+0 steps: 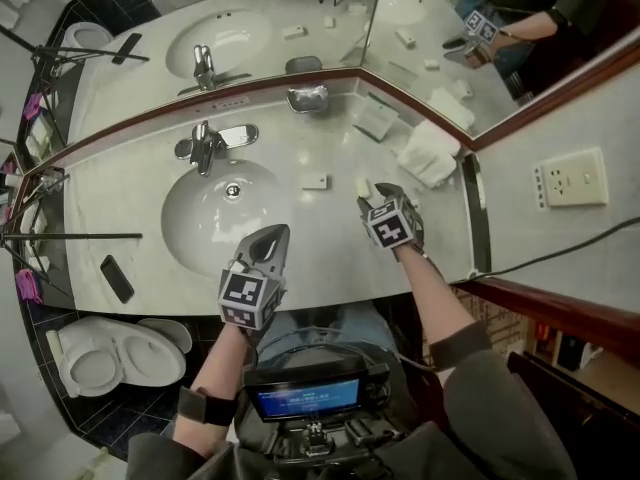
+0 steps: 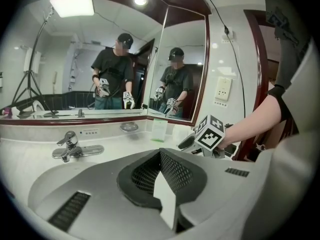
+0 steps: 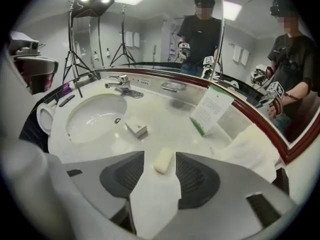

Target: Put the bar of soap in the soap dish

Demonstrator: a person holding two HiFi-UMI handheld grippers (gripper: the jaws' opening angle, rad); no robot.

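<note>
The step in hand is the pick-up: the reach for the soap looks nearly done, the grasp not yet made. The small pale cream bar of soap [image 3: 163, 160] lies flat on the white stone table [image 1: 330, 148], to the right of the round white sink basin [image 1: 215, 218] and near the table's front edge. The right tongs [image 1: 370, 200] point steeply down over it with their pads spread apart. In the right gripper view the bar sits between the two dark ribbed pads, and neither pad appears to press on it, so nothing is held.

The left tongs [image 1: 270, 244] hang in front of the basin, clenched on nothing and taking no part.

The shiny metal soap dish [image 1: 307, 98] stands at the back of the table against the mirror, well apart from the bar, beyond and to the left of it. A small white box [image 1: 315, 181] lies just left of the bar and a folded white towel [image 1: 430, 153] lies to its right.

The next move, as I judge it, is a little more descent to bring the pads level with the bar's long sides, then a square, gentle squeeze — soap is slick and may squirt out of a skewed pinch. After that comes a lift and a carry back over the table to the dish.
</note>
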